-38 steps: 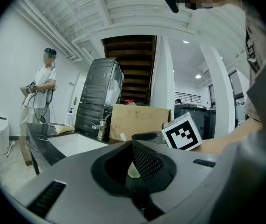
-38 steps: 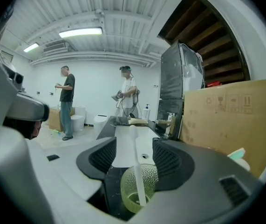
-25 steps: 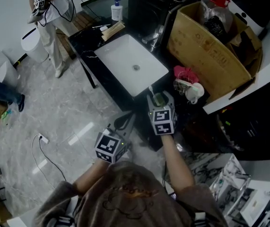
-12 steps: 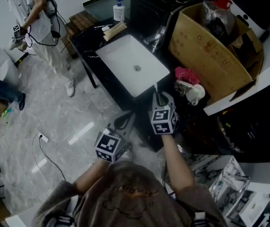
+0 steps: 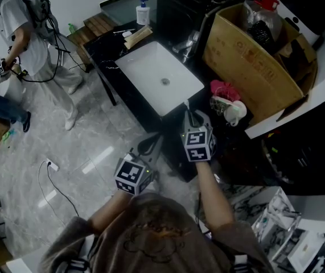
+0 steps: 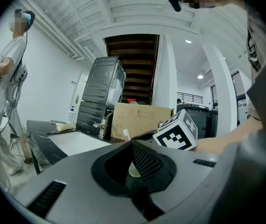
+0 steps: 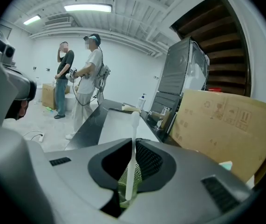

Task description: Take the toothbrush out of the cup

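Toothbrush (image 7: 133,139) stands upright in the green cup (image 7: 122,183), which the right gripper (image 5: 191,120) clamps between its jaws. The left gripper (image 6: 132,143) looks closed on nothing. Light, stiff and probably slick, the brush seems best pinched on its bare stem, just below the head.

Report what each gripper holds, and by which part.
The right gripper is shut on the toothbrush, gripping its lower handle; the brush end sticks out past the jaws. The left gripper is shut and holds nothing.
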`<state>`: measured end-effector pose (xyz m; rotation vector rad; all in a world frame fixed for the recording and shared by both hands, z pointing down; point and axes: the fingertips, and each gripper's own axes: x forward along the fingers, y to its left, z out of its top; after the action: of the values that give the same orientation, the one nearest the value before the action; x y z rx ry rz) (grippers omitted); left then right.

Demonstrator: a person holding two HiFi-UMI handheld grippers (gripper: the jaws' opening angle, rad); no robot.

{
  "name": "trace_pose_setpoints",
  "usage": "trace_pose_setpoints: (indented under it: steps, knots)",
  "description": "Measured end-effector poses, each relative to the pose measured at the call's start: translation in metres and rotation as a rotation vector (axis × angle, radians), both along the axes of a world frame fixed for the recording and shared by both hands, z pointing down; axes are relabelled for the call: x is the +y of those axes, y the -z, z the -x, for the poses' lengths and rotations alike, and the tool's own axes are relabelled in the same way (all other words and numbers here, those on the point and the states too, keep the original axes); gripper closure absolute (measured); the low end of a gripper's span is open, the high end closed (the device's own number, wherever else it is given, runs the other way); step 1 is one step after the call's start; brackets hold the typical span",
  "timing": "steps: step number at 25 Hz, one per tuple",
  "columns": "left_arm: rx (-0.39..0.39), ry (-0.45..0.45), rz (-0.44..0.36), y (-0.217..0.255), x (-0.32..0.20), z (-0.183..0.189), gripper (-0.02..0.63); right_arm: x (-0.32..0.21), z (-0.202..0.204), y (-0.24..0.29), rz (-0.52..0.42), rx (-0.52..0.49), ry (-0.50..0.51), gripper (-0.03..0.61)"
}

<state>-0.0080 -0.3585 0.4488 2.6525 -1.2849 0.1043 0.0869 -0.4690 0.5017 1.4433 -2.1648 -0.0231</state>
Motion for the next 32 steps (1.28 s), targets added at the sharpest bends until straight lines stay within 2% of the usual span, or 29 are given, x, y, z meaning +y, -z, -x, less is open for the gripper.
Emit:
trace_pose_setpoints:
  steps: [15,24,32]
  knots:
    - [0.014,-0.008,0.003,0.000,0.007,-0.005,0.612,0.006,-0.003,0.021,-0.051,-0.086,0.007,0.557]
    - [0.020,-0.027,0.004,0.001,0.017,-0.011,0.612,0.015,-0.011,0.060,-0.099,-0.162,0.006,0.557]
    - [0.026,-0.047,-0.004,0.005,0.033,-0.018,0.612,0.055,-0.008,0.120,-0.179,-0.238,0.056,0.557]
